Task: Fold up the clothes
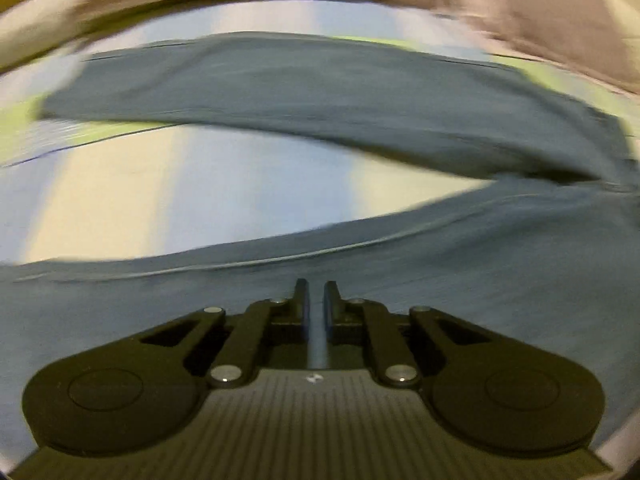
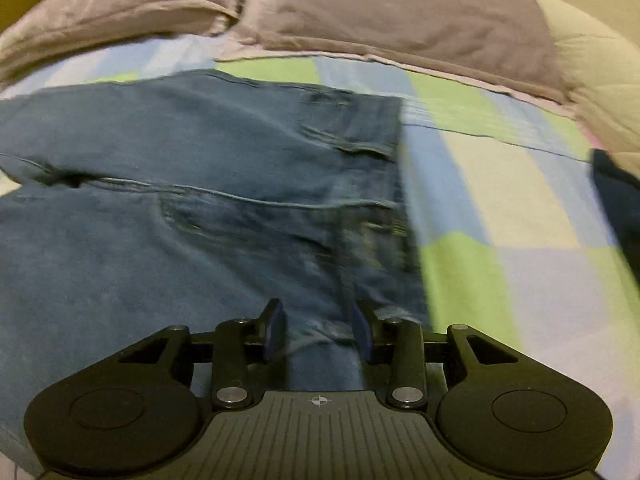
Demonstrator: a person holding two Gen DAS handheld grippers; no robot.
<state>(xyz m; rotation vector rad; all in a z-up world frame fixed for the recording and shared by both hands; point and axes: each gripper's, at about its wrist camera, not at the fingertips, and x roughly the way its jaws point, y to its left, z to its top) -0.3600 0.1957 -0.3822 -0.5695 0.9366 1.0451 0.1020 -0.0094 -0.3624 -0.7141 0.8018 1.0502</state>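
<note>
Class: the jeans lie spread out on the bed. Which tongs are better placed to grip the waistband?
Right tongs: open, straddling the jeans beside the waistband. Left tongs sit almost closed over a leg.

Left tool [image 1: 316,294], right tool [image 2: 318,320]: black linkages, silver screws, ribbed grey base.

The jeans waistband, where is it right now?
In the right wrist view the waistband runs down the middle, at the jeans' right end on the checked bedspread, with the right gripper open at its near end.
</note>
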